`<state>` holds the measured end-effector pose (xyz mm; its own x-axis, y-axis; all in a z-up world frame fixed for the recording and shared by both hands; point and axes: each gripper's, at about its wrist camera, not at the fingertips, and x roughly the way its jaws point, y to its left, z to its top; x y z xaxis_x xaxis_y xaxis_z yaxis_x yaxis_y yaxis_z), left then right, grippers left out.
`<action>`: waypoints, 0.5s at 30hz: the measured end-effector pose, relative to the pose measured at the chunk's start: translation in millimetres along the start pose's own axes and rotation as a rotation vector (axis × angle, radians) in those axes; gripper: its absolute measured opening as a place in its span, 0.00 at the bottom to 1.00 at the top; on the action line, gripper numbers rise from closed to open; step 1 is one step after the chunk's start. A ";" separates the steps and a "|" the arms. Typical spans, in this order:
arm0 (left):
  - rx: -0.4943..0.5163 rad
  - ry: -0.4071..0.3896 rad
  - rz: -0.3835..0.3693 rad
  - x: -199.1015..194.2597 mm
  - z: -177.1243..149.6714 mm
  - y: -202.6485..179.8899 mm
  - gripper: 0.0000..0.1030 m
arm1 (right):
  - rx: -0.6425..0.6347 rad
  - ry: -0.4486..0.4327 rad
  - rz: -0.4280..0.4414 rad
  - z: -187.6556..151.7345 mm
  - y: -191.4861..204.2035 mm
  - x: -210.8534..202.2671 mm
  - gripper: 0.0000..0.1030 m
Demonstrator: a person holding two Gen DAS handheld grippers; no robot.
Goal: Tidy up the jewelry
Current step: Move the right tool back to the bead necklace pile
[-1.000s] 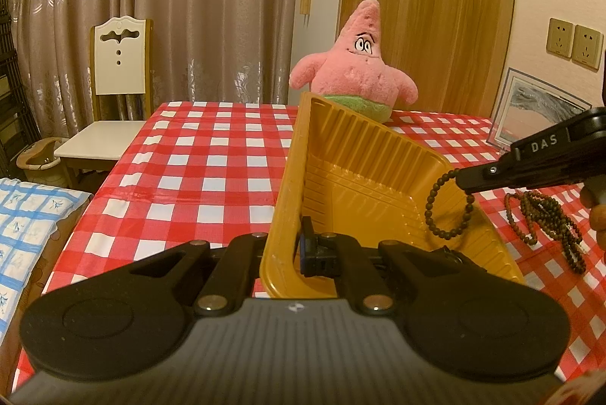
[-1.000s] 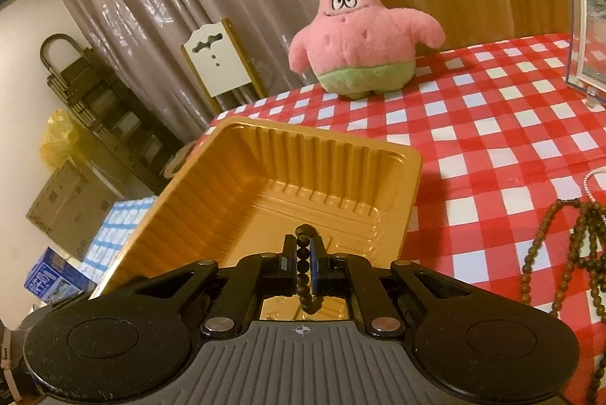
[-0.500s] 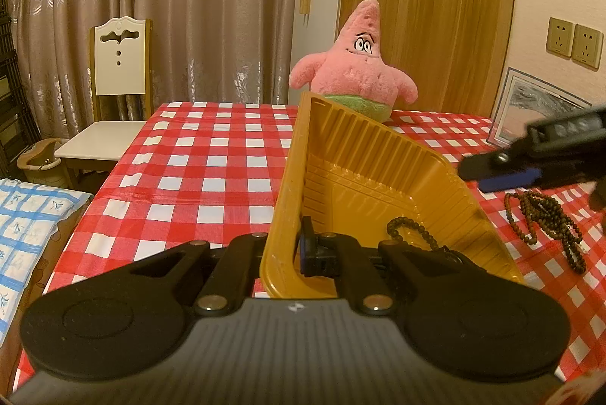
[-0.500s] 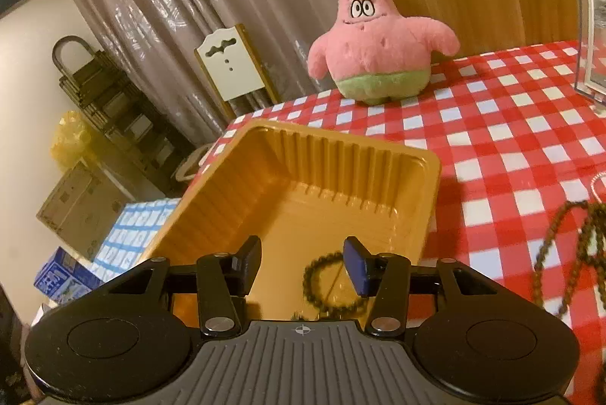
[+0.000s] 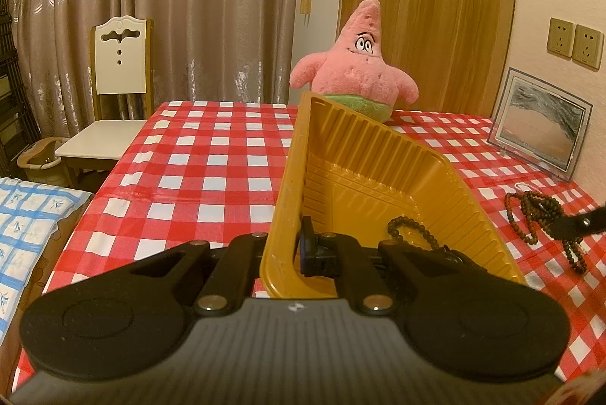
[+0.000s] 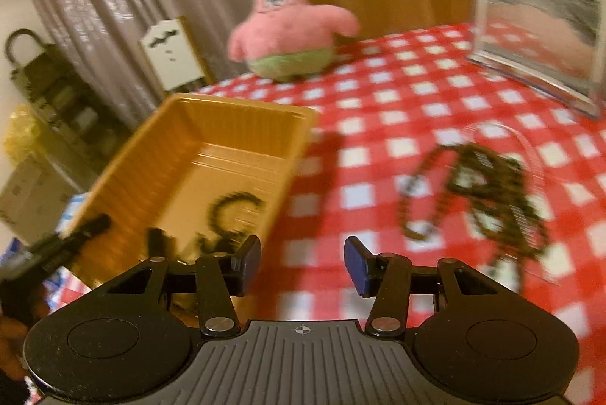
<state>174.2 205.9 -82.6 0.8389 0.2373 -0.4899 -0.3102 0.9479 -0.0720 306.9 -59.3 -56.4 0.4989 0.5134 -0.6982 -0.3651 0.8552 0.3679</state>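
Red-checked cloth underneath: left gripper [image 5: 299, 246] pinches the yellow tray's [image 5: 378, 140] wall, one bracelet [image 5: 411, 231] inside; right gripper [image 6: 302, 263], wide open and empty, probably goes next for the bead tangle [image 6: 488, 193] ahead-right.

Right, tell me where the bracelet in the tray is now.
The bracelet lies on the floor of the yellow tray, at its near end, right of the left gripper clamping the tray's wall; the right-wrist view shows it too.
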 end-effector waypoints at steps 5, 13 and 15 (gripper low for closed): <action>0.002 0.000 0.000 -0.2 -0.2 0.4 0.05 | 0.010 0.007 -0.087 -7.4 -25.0 -13.9 0.48; 0.002 0.000 0.000 -0.1 -0.3 0.4 0.05 | 0.031 0.010 -0.185 -14.0 -55.6 -28.7 0.48; 0.004 -0.001 0.001 0.2 -0.6 0.5 0.05 | 0.041 0.008 -0.199 -14.1 -61.3 -29.7 0.48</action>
<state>174.0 206.3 -83.2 0.8387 0.2386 -0.4895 -0.3095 0.9485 -0.0680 303.4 -127.9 -66.9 0.5515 0.3337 -0.7645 -0.2274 0.9419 0.2471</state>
